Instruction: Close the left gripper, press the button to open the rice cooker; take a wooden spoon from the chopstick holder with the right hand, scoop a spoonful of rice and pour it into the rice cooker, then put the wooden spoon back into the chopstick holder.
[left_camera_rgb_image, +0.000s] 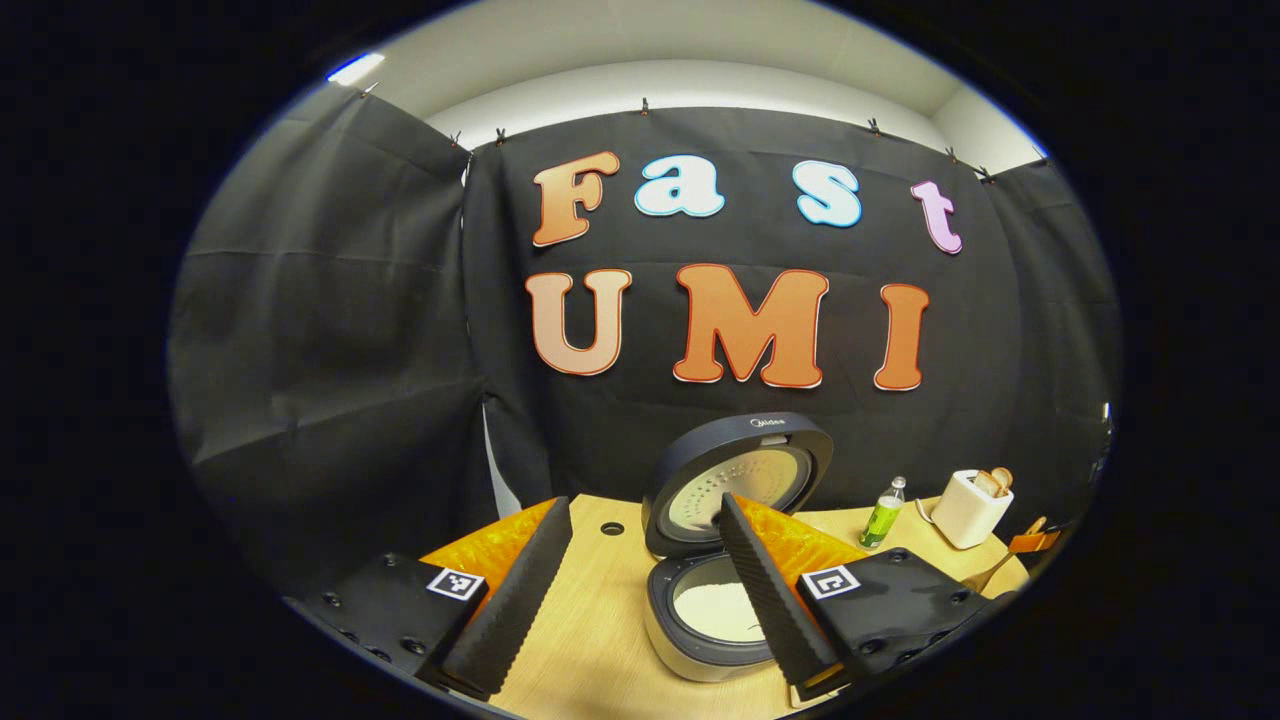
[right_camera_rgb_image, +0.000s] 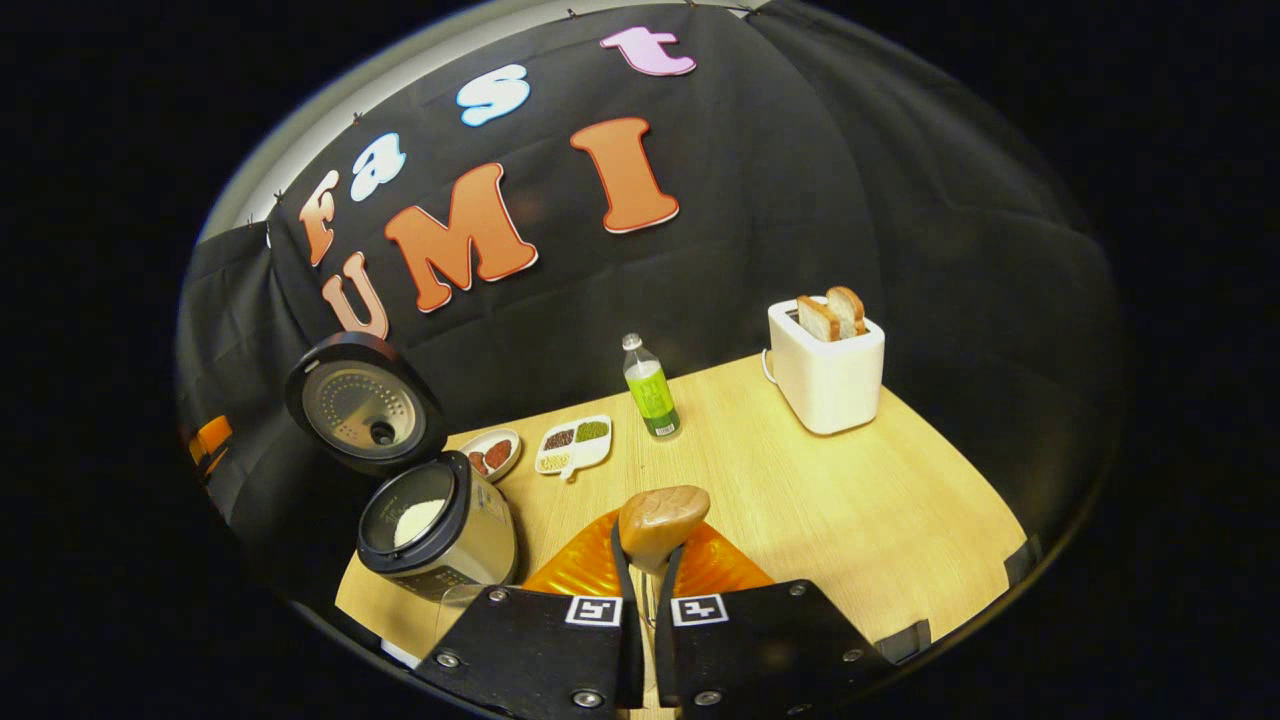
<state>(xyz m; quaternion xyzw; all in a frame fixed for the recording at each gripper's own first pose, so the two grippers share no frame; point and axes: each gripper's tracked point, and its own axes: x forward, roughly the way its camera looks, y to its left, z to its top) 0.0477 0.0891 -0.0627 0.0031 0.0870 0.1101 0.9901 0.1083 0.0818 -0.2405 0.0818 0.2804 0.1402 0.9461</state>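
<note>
The rice cooker (left_camera_rgb_image: 700, 650) stands open, its round lid (left_camera_rgb_image: 790, 450) tipped up and back, with white rice (left_camera_rgb_image: 715, 608) in the inner pot. My left gripper (left_camera_rgb_image: 645, 503) is open just in front of and above it, with nothing between its fingers (left_camera_rgb_image: 510, 600). In the right gripper view the cooker (right_camera_rgb_image: 480, 545) sits to the left with its lid (right_camera_rgb_image: 365, 405) raised. My right gripper (right_camera_rgb_image: 648, 560) is shut on the wooden spoon (right_camera_rgb_image: 660, 518), whose bowl points forward over the table to the right of the cooker.
A white toaster (right_camera_rgb_image: 825, 375) holding two bread slices stands at the back right, and a green-labelled bottle (right_camera_rgb_image: 650, 390) beside it. A small plate (right_camera_rgb_image: 495, 452) and a divided dish (right_camera_rgb_image: 575, 443) of beans lie behind the cooker. The wooden table (right_camera_rgb_image: 850, 520) is bare at the front right.
</note>
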